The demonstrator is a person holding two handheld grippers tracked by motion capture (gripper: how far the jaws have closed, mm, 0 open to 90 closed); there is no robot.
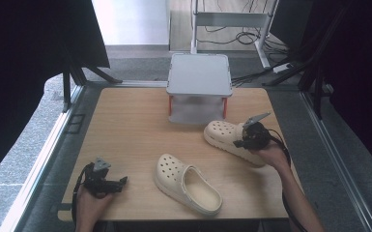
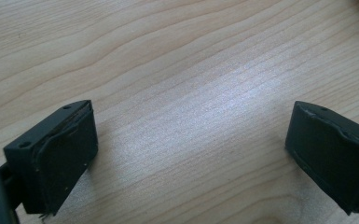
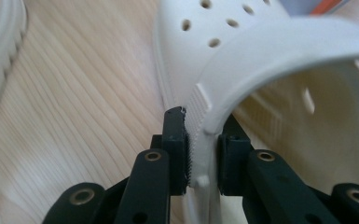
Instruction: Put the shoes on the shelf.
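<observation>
cream clog (image 3: 261, 60) wall sits clamped in the right claw (image 3: 203, 154); left claw (image 2: 191, 149) gapes apart.

Left claw (image 2: 191, 154) is spread wide, w/ its two black jaws coming up from the bottom corners, one at the left edge and one at the right. Nothing sits btwn them, just bare desk (image 2: 177, 70). The desk is light wood w/ wavy grain running diagonally, and there's a pale sheen of light across the middle. The jaw pads look flat and matte, a bit scuffed at the edges. Can't tell if they touch the desk.
</observation>
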